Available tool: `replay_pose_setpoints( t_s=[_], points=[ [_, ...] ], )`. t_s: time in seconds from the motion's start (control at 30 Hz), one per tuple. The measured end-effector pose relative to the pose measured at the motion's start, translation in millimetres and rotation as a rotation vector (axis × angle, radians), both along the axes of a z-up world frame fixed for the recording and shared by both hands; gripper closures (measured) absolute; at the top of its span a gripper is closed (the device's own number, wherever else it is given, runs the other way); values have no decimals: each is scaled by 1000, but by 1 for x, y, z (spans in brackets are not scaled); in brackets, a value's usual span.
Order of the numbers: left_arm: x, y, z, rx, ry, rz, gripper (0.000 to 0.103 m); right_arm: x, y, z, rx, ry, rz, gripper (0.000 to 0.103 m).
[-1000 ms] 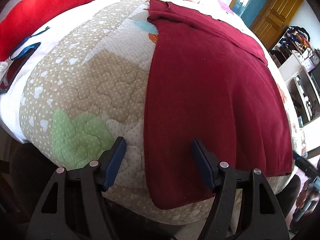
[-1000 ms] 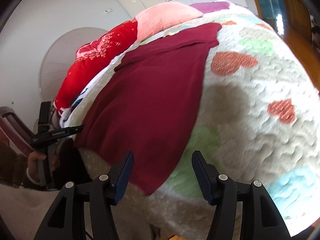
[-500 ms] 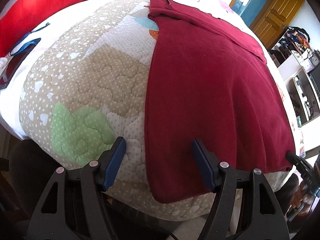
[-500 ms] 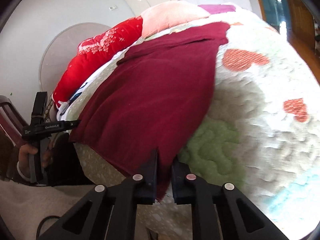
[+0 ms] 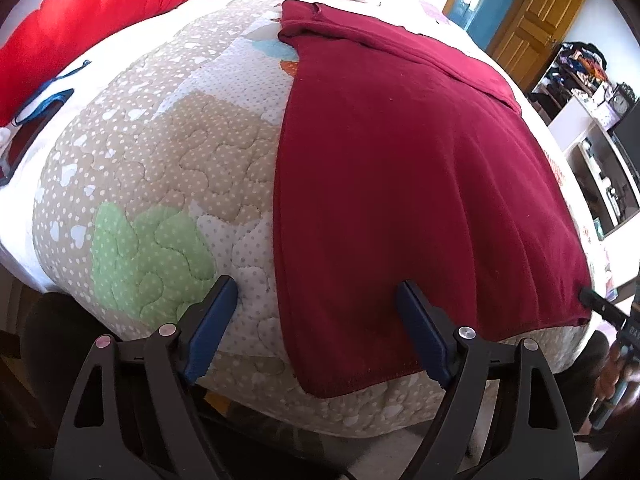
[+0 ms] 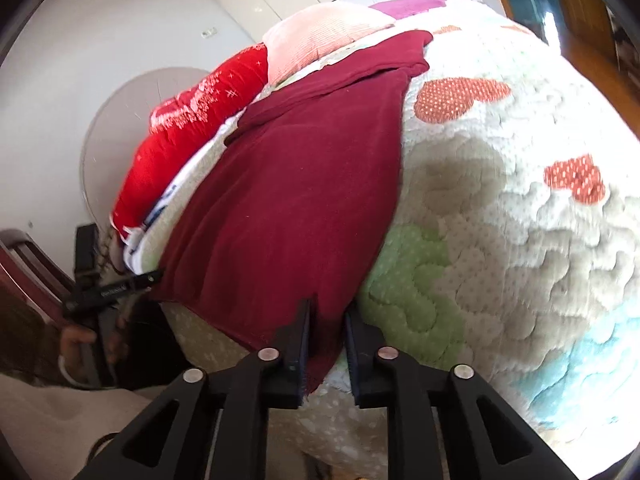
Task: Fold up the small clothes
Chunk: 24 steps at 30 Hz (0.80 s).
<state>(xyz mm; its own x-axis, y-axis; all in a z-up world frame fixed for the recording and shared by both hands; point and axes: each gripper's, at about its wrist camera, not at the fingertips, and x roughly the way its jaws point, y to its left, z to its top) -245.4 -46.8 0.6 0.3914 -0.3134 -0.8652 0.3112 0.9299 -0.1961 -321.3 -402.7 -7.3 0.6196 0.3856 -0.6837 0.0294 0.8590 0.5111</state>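
A dark red garment (image 5: 404, 168) lies flat on the quilted bed, its hem at the near edge. My left gripper (image 5: 316, 300) is open, its fingers astride the garment's near left hem corner, without gripping it. My right gripper (image 6: 327, 316) is shut on the garment's (image 6: 296, 184) near right hem corner. The right gripper's tip (image 5: 600, 306) shows at that corner in the left wrist view. The left gripper's tip (image 6: 132, 282) shows at the left corner in the right wrist view.
The patchwork quilt (image 5: 160, 168) covers the bed. A red bolster (image 5: 120, 4) and a pink pillow (image 6: 320, 40) lie at the head. A wooden door (image 5: 532, 20) and shelves (image 5: 592, 128) stand at the right. A dark chair (image 6: 28, 280) is by the left hand.
My right gripper closed on the garment's right hem corner. My left gripper moved forward along the left hem corner and stayed open.
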Motion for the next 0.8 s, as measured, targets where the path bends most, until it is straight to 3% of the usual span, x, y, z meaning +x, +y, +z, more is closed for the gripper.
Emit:
replay_pose_setpoints(
  t_s=[0.2, 0.67, 0.8],
  points=[
    [-1, 5, 1, -30, 13, 7, 18, -4, 6, 3, 51, -17, 52, 57],
    [1, -5, -1, -18, 3, -3, 12, -1, 11, 0, 83, -21, 57, 56],
    [1, -6, -1, -20, 2, -4, 12, -1, 15, 2, 59, -36, 84, 51]
  ],
)
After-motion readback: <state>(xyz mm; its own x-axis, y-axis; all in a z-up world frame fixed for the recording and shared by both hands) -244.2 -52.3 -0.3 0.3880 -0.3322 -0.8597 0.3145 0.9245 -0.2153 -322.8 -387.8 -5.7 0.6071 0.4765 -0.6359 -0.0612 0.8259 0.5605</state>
